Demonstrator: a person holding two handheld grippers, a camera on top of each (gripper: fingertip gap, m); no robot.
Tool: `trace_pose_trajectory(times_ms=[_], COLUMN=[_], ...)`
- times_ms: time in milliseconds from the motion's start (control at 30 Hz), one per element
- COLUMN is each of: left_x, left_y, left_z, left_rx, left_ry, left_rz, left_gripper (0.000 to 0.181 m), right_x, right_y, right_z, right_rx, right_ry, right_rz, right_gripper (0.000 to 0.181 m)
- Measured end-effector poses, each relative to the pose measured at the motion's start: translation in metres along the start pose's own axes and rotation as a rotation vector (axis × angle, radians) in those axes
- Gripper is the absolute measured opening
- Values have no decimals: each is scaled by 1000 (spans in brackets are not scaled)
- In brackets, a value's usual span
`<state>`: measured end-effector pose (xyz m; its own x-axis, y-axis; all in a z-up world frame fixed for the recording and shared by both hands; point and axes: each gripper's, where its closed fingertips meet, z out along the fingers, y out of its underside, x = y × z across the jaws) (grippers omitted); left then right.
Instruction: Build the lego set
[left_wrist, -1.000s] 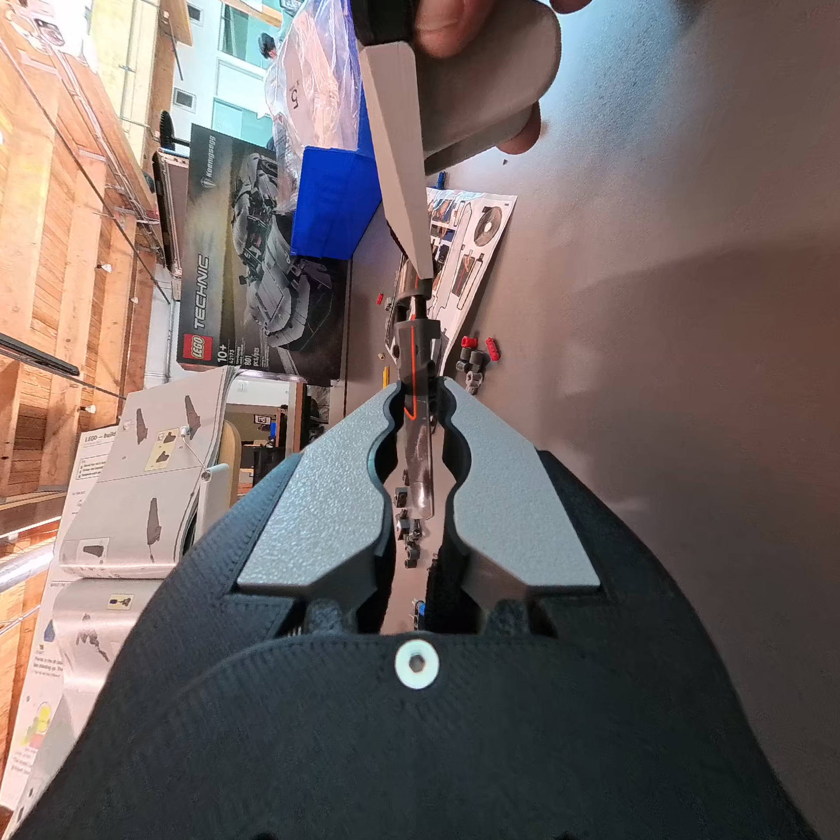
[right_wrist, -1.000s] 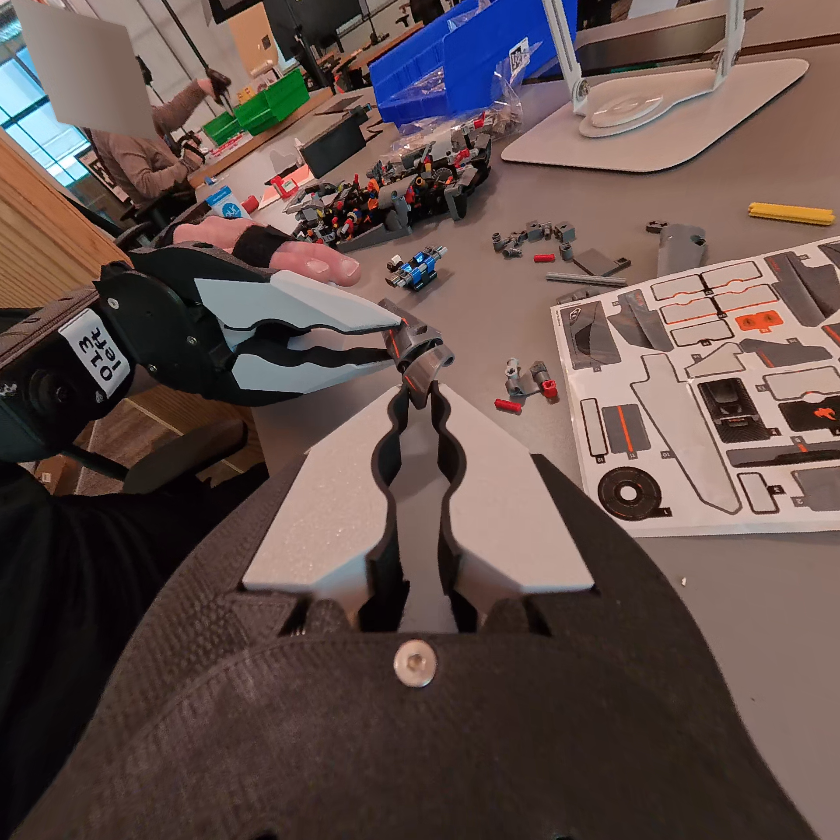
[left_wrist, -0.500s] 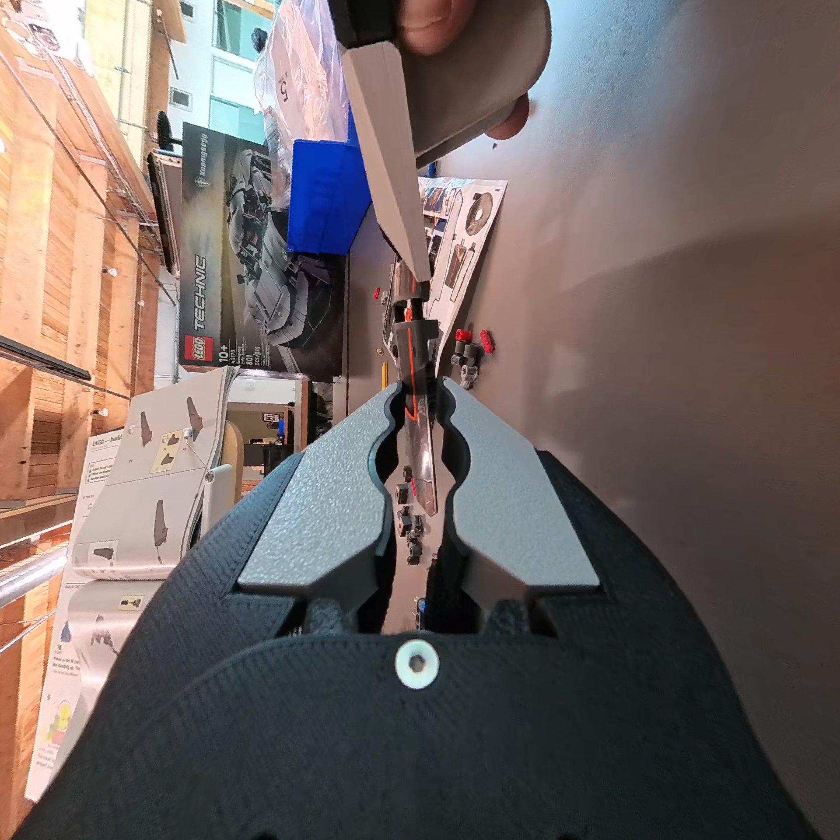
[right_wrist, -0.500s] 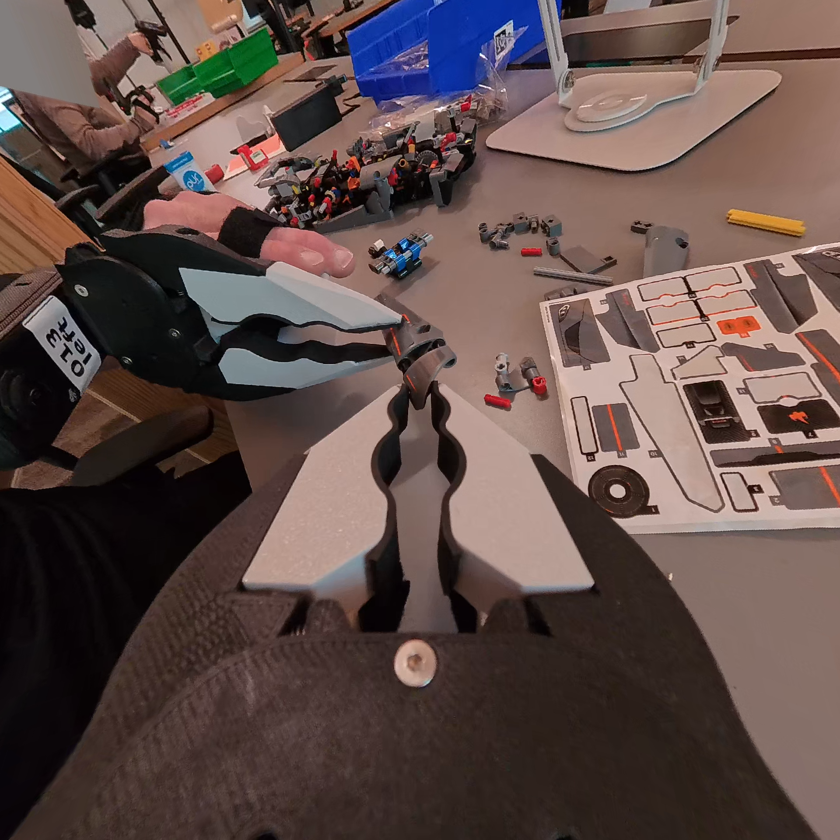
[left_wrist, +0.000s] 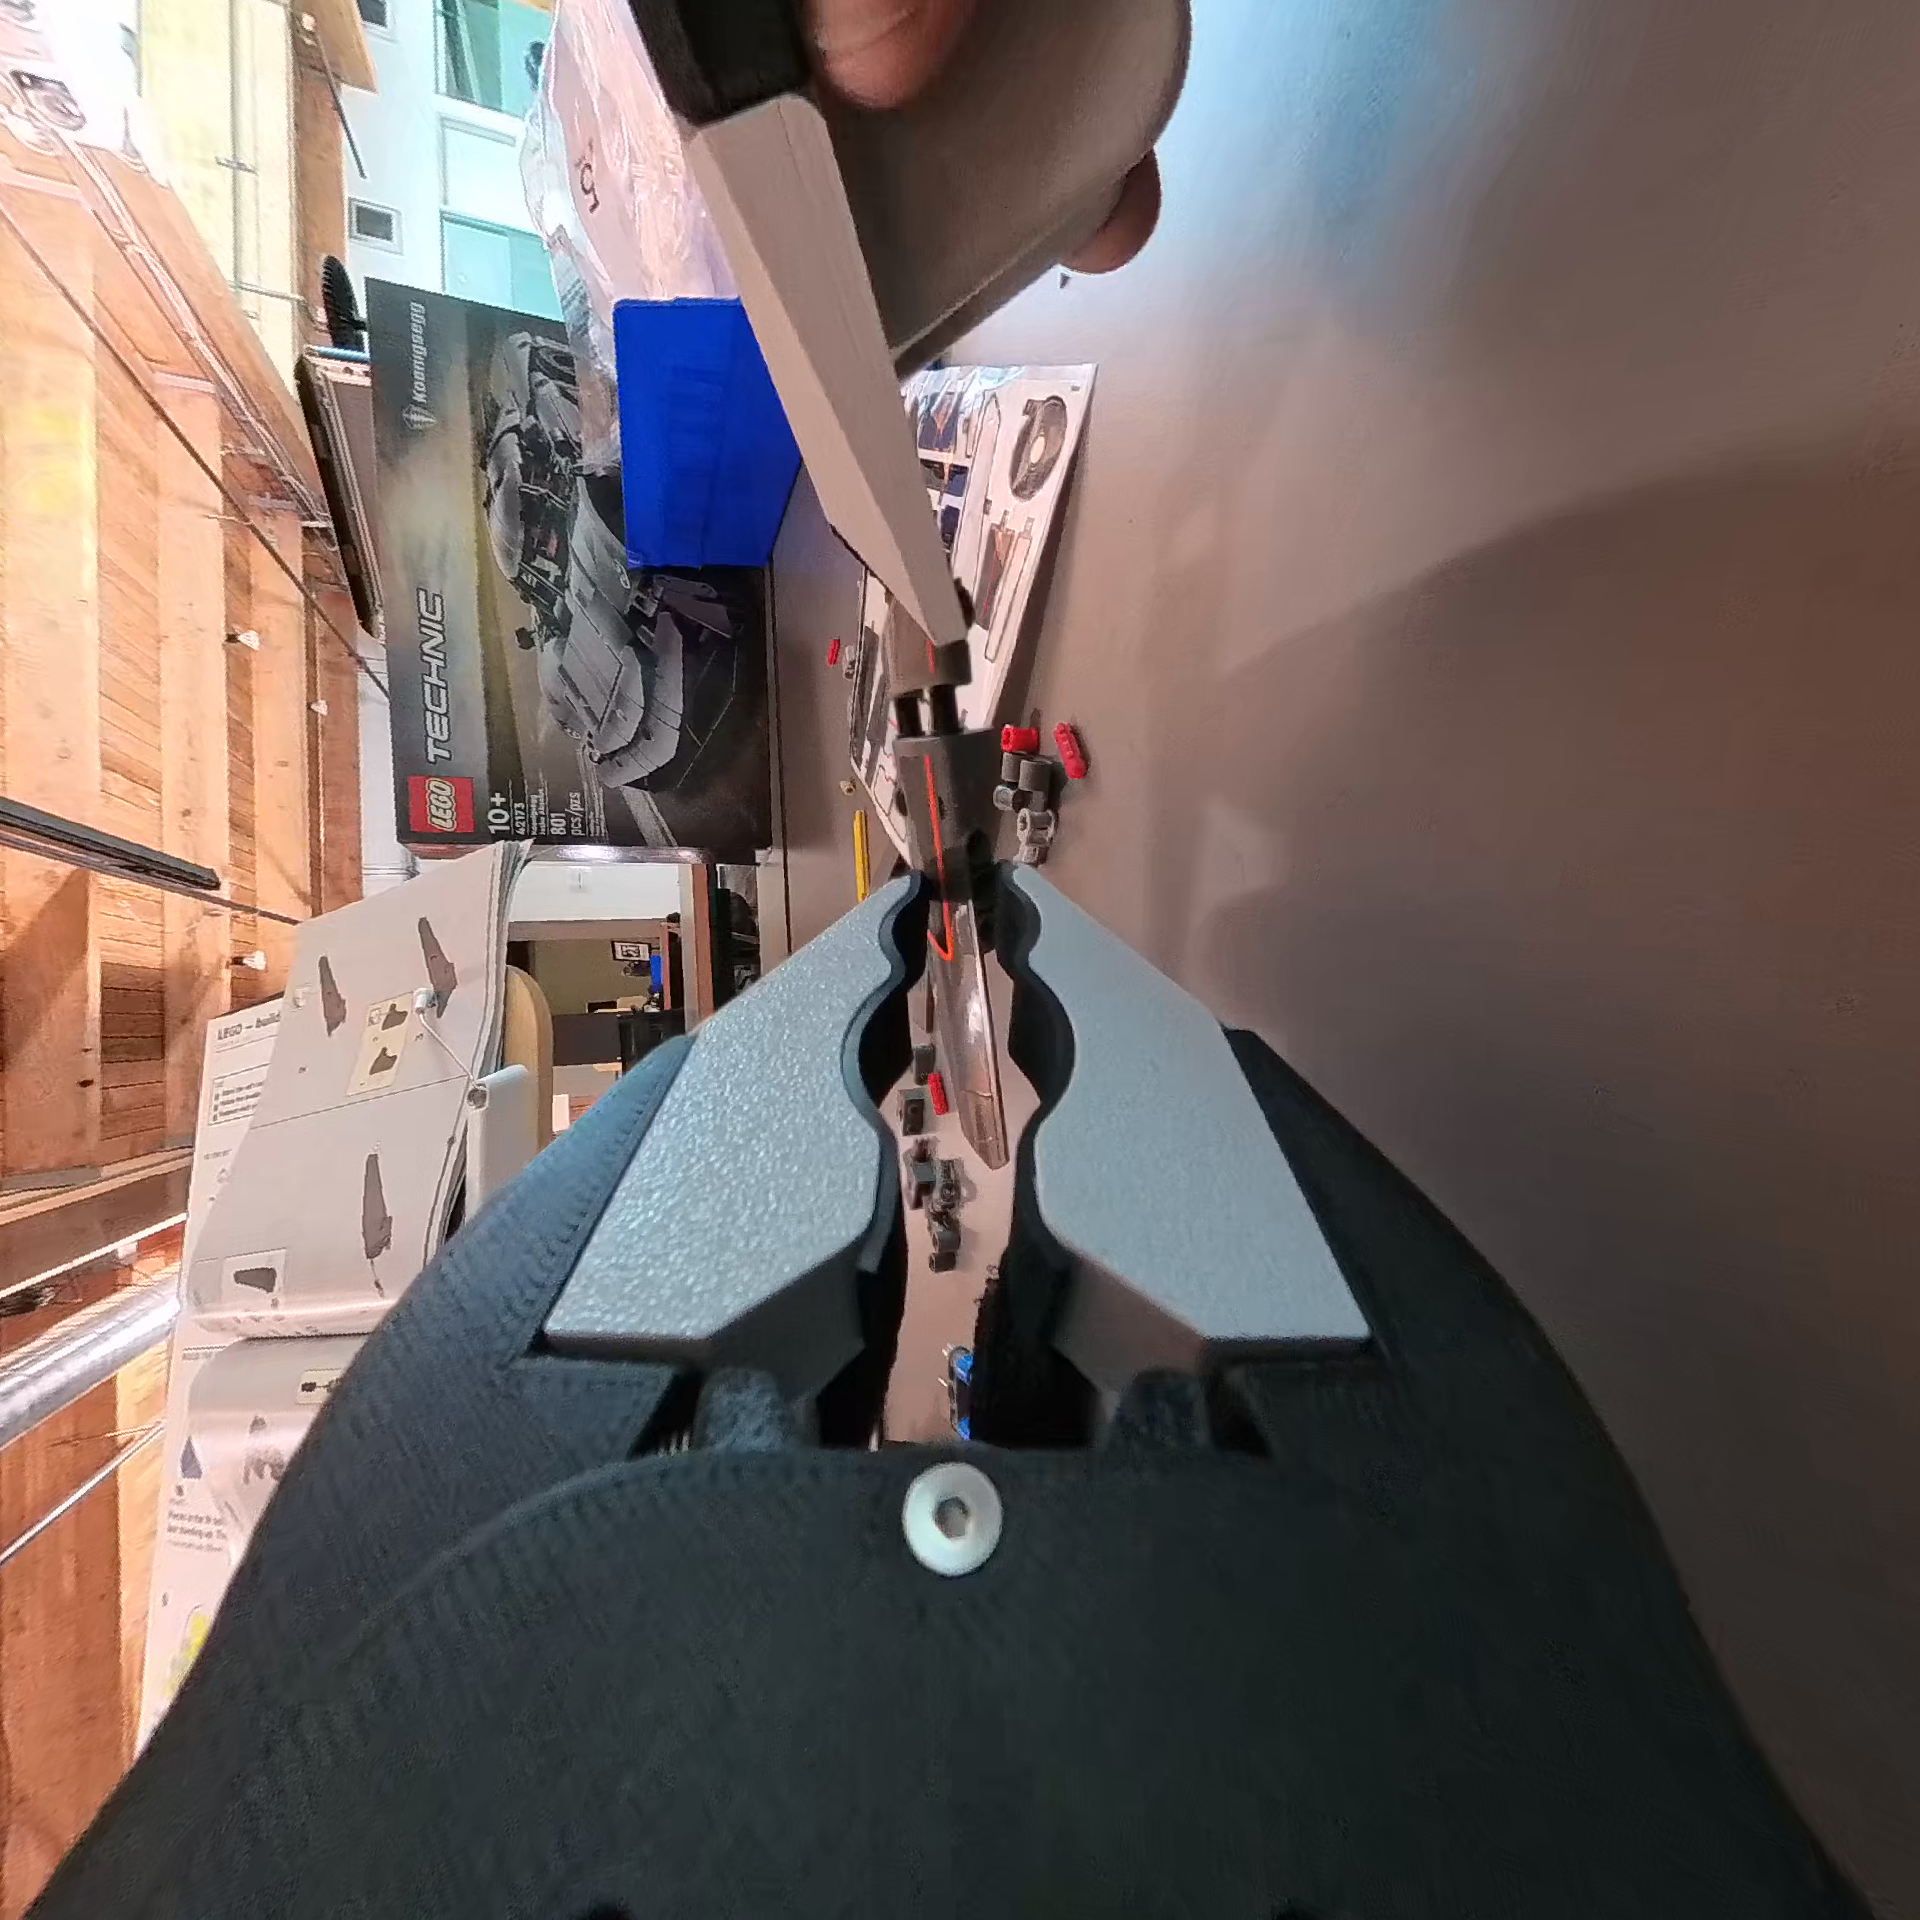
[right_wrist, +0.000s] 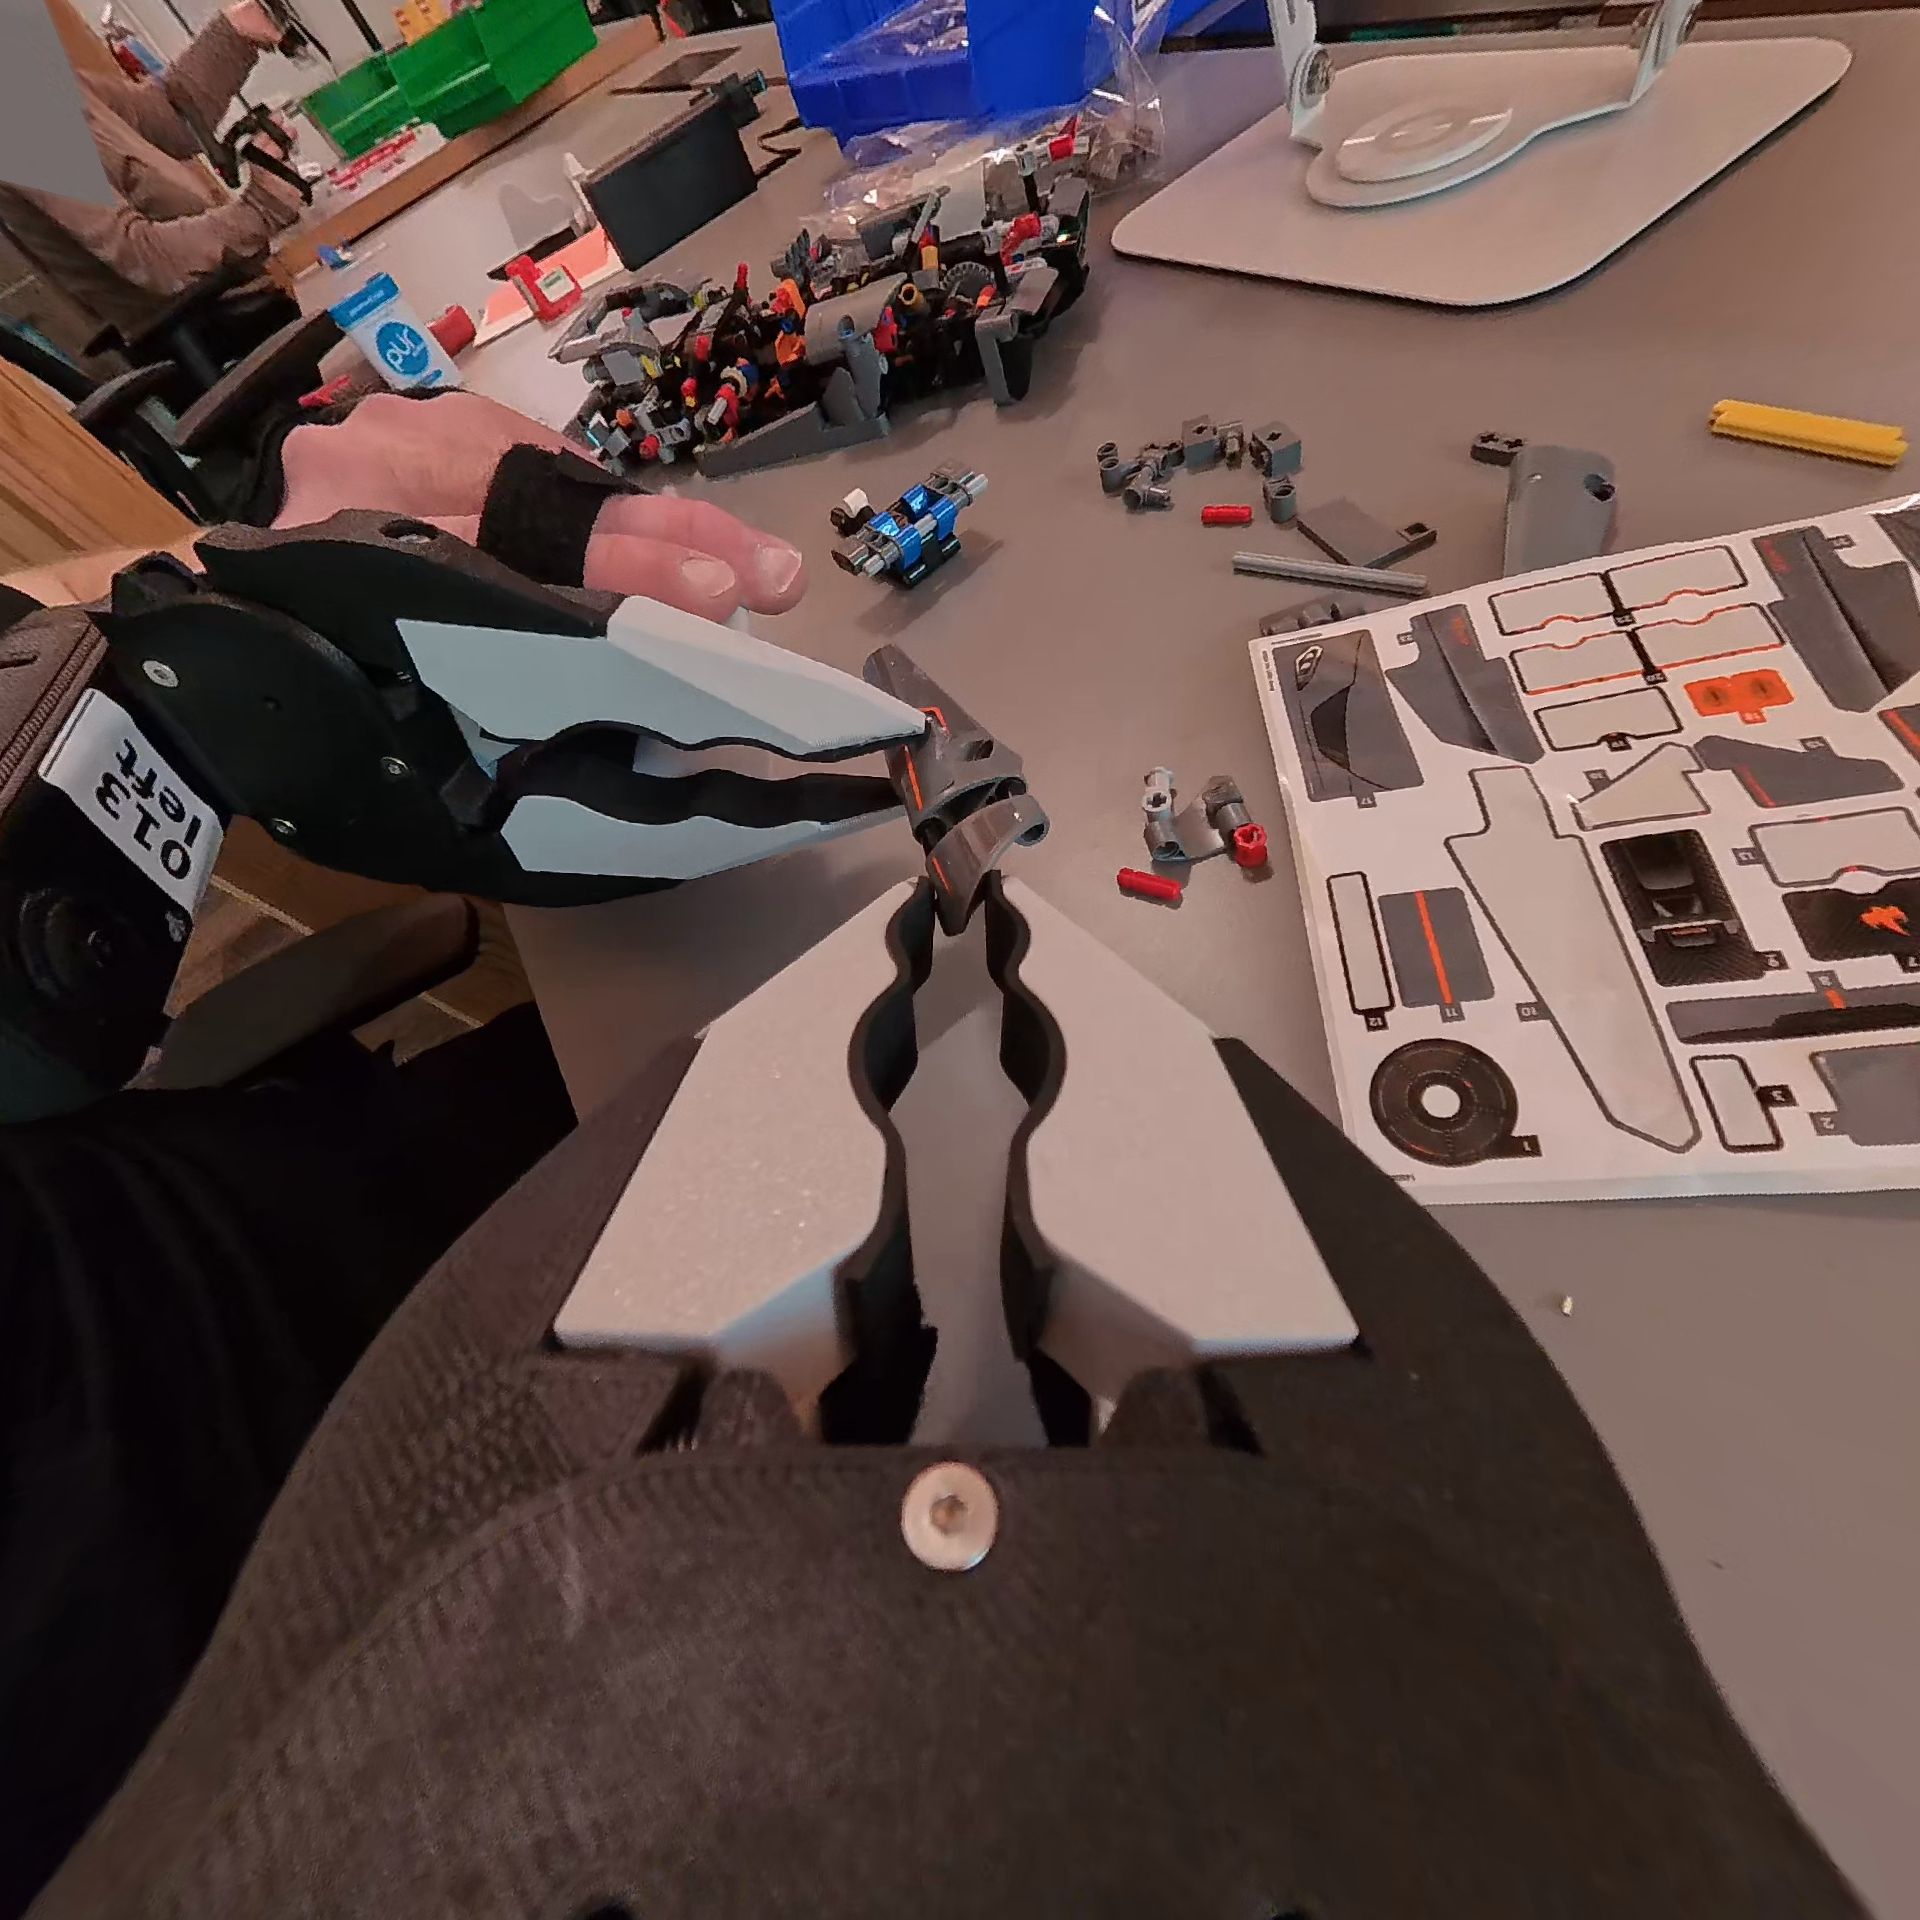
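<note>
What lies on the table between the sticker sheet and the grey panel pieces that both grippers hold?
In the right wrist view, a small grey connector cluster and a loose red pin lie between the sticker sheet and the held panel pieces.

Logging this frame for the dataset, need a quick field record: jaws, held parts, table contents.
left gripper: jaws shut on dark grey panel
right gripper: jaws shut on curved grey piece
contact: the two pieces meet, held above the table
sticker sheet: flat, right of grippers
partly built model: far side
loose red pin: near sheet
</note>
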<state>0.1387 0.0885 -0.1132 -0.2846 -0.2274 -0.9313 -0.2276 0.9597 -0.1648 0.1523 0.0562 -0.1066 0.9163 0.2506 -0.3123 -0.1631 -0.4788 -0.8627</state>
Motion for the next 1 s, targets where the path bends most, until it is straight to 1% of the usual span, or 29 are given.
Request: trace_pose_trajectory(times_ms=[200, 567, 633, 700, 800, 1000], left_x=[5, 16, 15, 17, 21, 29], left_y=[3, 5, 5, 6, 9, 12], left_z=[-2, -14, -16, -17, -18, -16], left_rx=[-12, -28, -26, -25, -35, -41], left_ry=[18, 42, 29, 42, 57, 101], left_rz=[-1, -10, -10, -18, 27, 22], left_gripper=[8, 8, 9, 8, 9, 8], right_x=[-5, -18, -19, -21, -21, -21], right_y=[3, 12, 14, 16, 19, 24], right_z=[3, 9, 10, 12, 15, 20], right_rx=[-20, -62, -72, -83, -109, -150], right_ry=[-9, -22, -20, -21, -19, -15], right_rz=[-1, -1, -1, -2, -6, -3], right_gripper=[7, 7, 7, 7, 7, 7])
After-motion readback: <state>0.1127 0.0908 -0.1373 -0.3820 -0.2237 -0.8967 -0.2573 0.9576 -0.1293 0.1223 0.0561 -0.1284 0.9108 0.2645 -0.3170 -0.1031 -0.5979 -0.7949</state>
